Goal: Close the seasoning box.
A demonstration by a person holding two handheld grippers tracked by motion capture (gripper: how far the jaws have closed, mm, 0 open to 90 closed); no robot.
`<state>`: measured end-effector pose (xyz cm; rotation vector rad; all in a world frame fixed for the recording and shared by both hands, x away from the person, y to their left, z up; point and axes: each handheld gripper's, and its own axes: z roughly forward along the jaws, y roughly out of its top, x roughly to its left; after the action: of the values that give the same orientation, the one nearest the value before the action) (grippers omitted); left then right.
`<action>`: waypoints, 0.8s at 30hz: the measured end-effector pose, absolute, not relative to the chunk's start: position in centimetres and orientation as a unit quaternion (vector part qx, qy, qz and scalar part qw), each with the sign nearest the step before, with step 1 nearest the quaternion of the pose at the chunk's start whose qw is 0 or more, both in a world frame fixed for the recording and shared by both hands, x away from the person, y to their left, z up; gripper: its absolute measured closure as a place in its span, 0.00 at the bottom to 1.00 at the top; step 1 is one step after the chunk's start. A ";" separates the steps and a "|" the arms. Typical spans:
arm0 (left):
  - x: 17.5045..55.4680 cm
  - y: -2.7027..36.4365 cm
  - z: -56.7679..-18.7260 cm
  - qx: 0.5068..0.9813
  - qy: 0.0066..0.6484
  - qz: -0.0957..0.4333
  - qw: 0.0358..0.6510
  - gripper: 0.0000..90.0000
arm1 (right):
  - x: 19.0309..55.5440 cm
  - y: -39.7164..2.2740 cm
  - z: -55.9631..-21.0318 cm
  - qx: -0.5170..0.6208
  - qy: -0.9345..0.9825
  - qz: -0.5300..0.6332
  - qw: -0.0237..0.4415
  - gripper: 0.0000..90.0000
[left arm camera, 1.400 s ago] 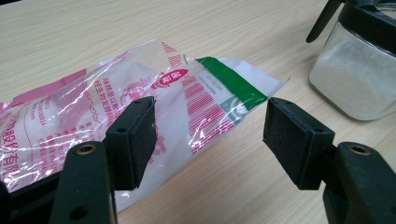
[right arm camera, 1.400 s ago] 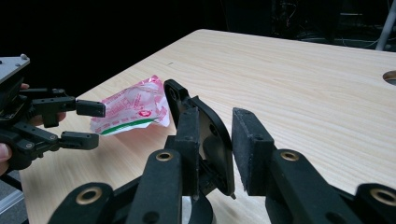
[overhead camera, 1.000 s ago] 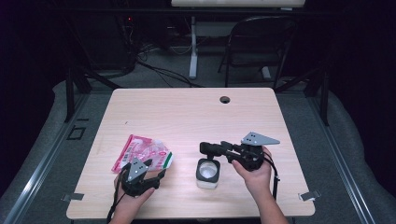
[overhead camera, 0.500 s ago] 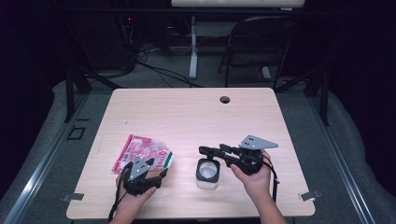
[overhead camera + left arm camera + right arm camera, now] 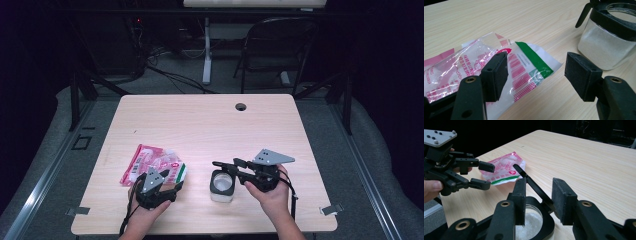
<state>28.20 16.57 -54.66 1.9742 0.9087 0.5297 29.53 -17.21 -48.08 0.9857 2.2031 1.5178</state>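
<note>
Clear jar, black rim, white powder (perhaps salt) inside.

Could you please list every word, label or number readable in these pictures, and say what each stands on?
Nothing can be quoted with confidence.
Plastic packet: pink Chinese print beside the left claw's pad, too blurred to read.
Same packet: pink barcode stripes with no legible digits.
Glass jar: no text.

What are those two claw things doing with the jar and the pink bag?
A person holds a claw in each hand. The right gripper hovers over a clear jar of white powder; its jaws have just been opening beside the jar's raised black lid flap. The left gripper waits open over the pink bag lying on the table.
</note>
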 end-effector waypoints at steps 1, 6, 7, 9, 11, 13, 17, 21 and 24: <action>28.2 16.5 -54.6 0.793 0.365 0.214 0.439 0.39 | 29.5 -17.2 -48.1 0.341 0.765 0.527 0.144 0.71; 28.2 16.3 -54.2 0.791 0.363 0.212 0.446 0.39 | 29.2 -17.1 -48.3 0.336 0.770 0.524 0.141 0.69; 28.2 16.3 -54.2 0.791 0.362 0.212 0.446 0.39 | 29.2 -17.1 -48.4 0.334 0.771 0.523 0.141 0.69; 28.3 16.2 -54.1 0.791 0.360 0.213 0.447 0.39 | 29.0 -17.0 -48.5 0.331 0.773 0.522 0.141 0.68; 28.4 16.2 -54.0 0.791 0.360 0.211 0.448 0.39 | 28.9 -16.9 -48.5 0.331 0.774 0.521 0.141 0.68; 28.5 16.2 -53.9 0.789 0.359 0.212 0.450 0.39 | 28.7 -16.8 -48.7 0.330 0.776 0.519 0.140 0.68; 28.7 16.4 -53.8 0.787 0.363 0.213 0.452 0.39 | 28.5 -16.6 -48.9 0.329 0.776 0.519 0.143 0.67; 28.9 16.4 -53.8 0.784 0.366 0.212 0.455 0.39 | 28.3 -16.5 -49.1 0.328 0.777 0.517 0.144 0.66; 29.0 16.5 -53.7 0.784 0.367 0.209 0.455 0.39 | 28.2 -16.5 -49.1 0.327 0.778 0.516 0.145 0.66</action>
<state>29.03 16.46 -53.67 1.9332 0.9046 0.5160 28.18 -16.49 -49.15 0.9431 2.2423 1.4852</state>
